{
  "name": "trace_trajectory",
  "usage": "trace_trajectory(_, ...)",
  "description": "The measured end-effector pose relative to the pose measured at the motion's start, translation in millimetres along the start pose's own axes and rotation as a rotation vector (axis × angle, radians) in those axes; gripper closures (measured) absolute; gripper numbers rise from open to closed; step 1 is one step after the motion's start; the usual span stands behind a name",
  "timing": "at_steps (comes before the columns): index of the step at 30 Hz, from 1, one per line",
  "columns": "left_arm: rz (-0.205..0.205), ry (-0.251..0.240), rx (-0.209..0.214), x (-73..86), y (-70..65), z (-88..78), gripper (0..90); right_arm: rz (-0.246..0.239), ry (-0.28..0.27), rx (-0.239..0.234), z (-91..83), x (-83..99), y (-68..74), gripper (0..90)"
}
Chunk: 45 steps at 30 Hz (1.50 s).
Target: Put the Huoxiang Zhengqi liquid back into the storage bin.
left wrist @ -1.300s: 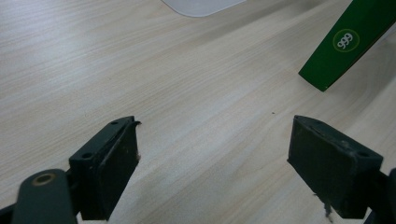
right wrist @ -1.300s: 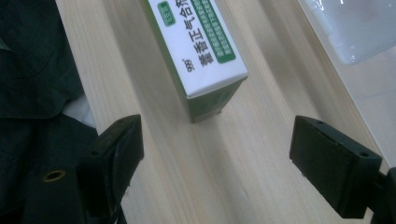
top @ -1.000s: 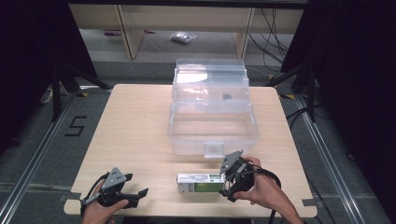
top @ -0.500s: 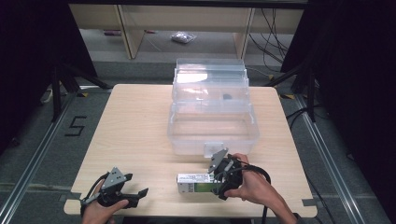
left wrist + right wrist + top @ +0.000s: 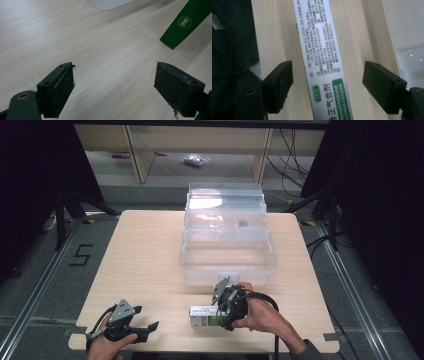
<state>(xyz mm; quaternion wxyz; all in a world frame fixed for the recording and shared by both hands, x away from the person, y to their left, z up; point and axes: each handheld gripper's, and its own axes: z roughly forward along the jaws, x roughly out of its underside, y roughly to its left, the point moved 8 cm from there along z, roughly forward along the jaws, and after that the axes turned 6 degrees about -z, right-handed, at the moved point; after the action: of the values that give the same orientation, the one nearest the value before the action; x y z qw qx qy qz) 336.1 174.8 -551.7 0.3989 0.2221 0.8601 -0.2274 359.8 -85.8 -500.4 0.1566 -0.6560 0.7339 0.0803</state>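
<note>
Right gripper, in a person's right hand near the front edge of the light wooden table, sits over the right end of a long white-and-green carton that lies flat on the wood. Seen from the right gripper view, the carton runs lengthwise between the two black jaws, its printed face up, with bare wood showing on either side of it; the jaws have just been closing in but stand apart from its edges, not yet pinching it. Just behind the carton stands a clear plastic storage box, open at the top, with a second clear tub behind it toward the far side of the table. Left gripper, held in the left hand at the table's front left corner and well apart from the carton, rests low over bare wood with its jaws spread wide and nothing between them. From the left gripper view, a green end of the carton with a round "999" mark shows at upper right
</note>
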Motion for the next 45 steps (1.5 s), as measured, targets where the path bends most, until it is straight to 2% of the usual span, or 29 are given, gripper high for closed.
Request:
trace_trajectory(3,-0.001,-0.006,0.000,-0.4,0.1,0.1,15.4,-0.011,0.008,-0.003,3.4,-1.9,-1.9,26.5)
trace_trajectory(4,-0.002,-0.005,0.000,-0.4,0.2,0.1,15.4,0.027,0.028,-0.007,3.5,-1.6,0.8,27.2)
trace_trajectory(5,-0.001,-0.001,0.000,-0.2,0.2,-0.2,15.4,-0.011,0.036,0.004,4.4,-1.2,-2.7,27.4)
trace_trajectory(8,0.001,-0.004,0.001,-0.5,0.0,-0.1,15.4,-0.008,0.048,-0.002,7.1,-4.0,-0.8,28.2)
trace_trajectory(9,0.001,-0.003,0.001,-0.5,0.1,-0.2,15.4,-0.046,0.044,-0.006,8.5,-5.2,-2.5,28.7)
trace_trajectory(10,0.001,0.000,0.001,-0.4,0.3,-0.4,15.4,-0.017,0.056,-0.004,8.7,-4.9,-0.6,29.0)
trace_trajectory(11,0.001,0.000,0.001,-0.4,0.3,-0.4,15.4,-0.056,0.045,-0.009,10.5,-6.6,-2.7,29.7)
trace_trajectory(12,-0.001,0.001,0.001,-0.2,0.3,-0.5,15.4,-0.024,0.060,-0.007,10.2,-5.7,-1.0,30.5)
trace_trajectory(13,0.000,0.000,0.002,-0.2,0.2,-0.3,15.4,-0.021,0.063,-0.010,11.1,-6.2,-0.4,31.0)
trace_trajectory(14,0.001,0.000,0.002,-0.2,0.1,-0.2,15.4,-0.057,0.057,-0.013,12.6,-7.3,-2.5,31.3)
trace_trajectory(17,-0.001,-0.003,0.003,-0.4,-0.1,-0.1,15.4,-0.025,0.071,-0.018,13.8,-6.8,-0.8,33.1)
trace_trajectory(20,0.001,0.000,0.003,-0.4,0.2,-0.4,15.4,-0.030,0.078,-0.020,15.0,-6.3,-1.9,33.6)
trace_trajectory(21,0.000,0.000,0.003,-0.4,0.2,-0.3,15.4,-0.058,0.076,-0.023,16.6,-7.0,-4.2,34.2)
trace_trajectory(22,0.001,-0.001,0.003,-0.4,0.2,-0.3,15.4,-0.064,0.080,-0.024,17.2,-6.5,-5.0,34.4)
trace_trajectory(23,-0.001,0.000,0.003,-0.4,0.1,-0.2,15.4,-0.037,0.088,-0.026,17.7,-6.6,-3.3,34.5)
trace_trajectory(24,-0.001,-0.001,0.003,-0.4,-0.1,-0.1,15.4,-0.083,0.077,-0.026,19.6,-7.5,-6.4,34.9)
trace_trajectory(26,-0.001,-0.001,0.003,-0.5,0.0,-0.3,15.4,-0.042,0.103,-0.024,19.8,-7.1,-3.2,36.2)
trace_trajectory(28,0.000,0.000,0.003,-0.4,0.2,-0.3,15.4,-0.062,0.103,-0.033,22.6,-8.6,-3.2,37.7)
trace_trajectory(29,0.000,-0.001,0.004,-0.4,0.2,-0.4,15.4,-0.048,0.111,-0.034,22.8,-8.3,-1.9,38.4)
trace_trajectory(30,0.001,0.000,0.003,-0.4,0.2,-0.4,15.4,-0.067,0.112,-0.037,23.8,-8.7,-2.9,38.8)
trace_trajectory(33,0.002,-0.001,0.004,-0.6,0.3,-0.5,15.4,-0.074,0.109,-0.037,25.2,-9.6,-2.4,41.0)
trace_trajectory(36,0.003,-0.001,0.004,-0.6,0.3,-0.6,15.4,-0.116,0.100,-0.055,27.4,-11.9,-2.7,44.4)
trace_trajectory(38,0.003,-0.002,0.005,-0.7,0.1,-0.7,15.4,-0.104,0.107,-0.057,27.6,-11.6,-1.9,48.4)
trace_trajectory(39,0.003,-0.003,0.005,-0.7,0.0,-0.6,15.5,-0.151,0.087,-0.057,29.6,-13.4,-4.6,50.5)
trace_trajectory(41,0.001,-0.004,0.005,-0.7,-0.2,-0.4,15.4,-0.127,0.104,-0.060,28.7,-13.3,-1.8,55.3)
trace_trajectory(42,0.001,-0.005,0.004,-0.7,-0.1,-0.4,15.4,-0.150,0.105,-0.064,29.0,-12.9,-3.2,56.5)
trace_trajectory(43,0.001,-0.005,0.004,-0.7,-0.1,-0.4,15.4,-0.150,0.105,-0.064,29.0,-12.9,-3.2,56.5)
trace_trajectory(44,0.002,-0.003,0.005,-0.8,0.0,-0.6,15.4,-0.139,0.105,-0.073,28.8,-13.0,-2.2,58.1)
trace_trajectory(45,-0.002,-0.004,0.004,-0.8,0.0,-0.6,15.4,-0.100,0.117,-0.081,28.3,-12.2,0.2,59.8)
